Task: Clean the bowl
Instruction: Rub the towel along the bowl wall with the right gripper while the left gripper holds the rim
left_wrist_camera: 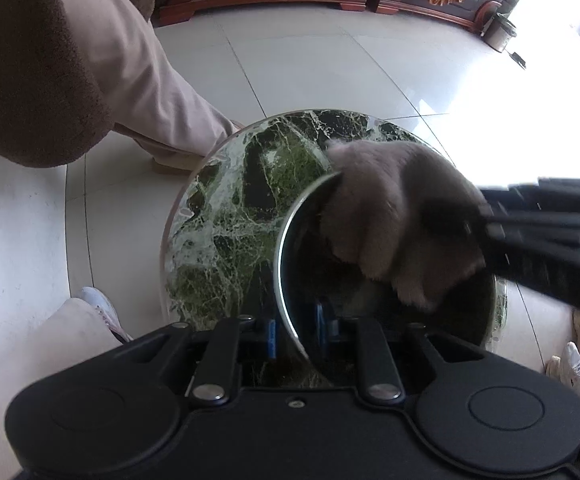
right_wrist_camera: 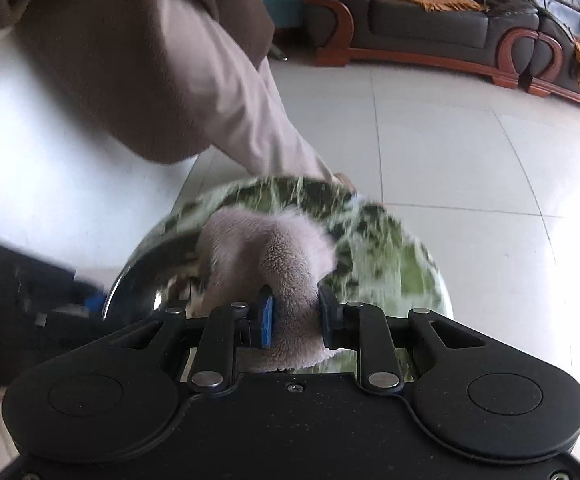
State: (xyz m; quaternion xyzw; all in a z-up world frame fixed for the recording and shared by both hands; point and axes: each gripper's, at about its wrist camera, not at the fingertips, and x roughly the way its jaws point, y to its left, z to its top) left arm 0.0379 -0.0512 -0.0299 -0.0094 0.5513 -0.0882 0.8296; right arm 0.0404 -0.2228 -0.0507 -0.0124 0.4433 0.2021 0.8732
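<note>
Left tongs (left_wrist_camera: 295, 334) pinch bowl (left_wrist_camera: 286, 240) rim, right tongs (right_wrist_camera: 295, 320) clamp cloth (right_wrist_camera: 270, 256) — on green marble table (left_wrist_camera: 226, 200), tiled floor (left_wrist_camera: 309, 72).

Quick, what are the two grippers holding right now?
Left gripper: shut on the rim of the shiny round metal bowl.
Right gripper: shut on the fluffy pinkish-grey cloth.
</note>
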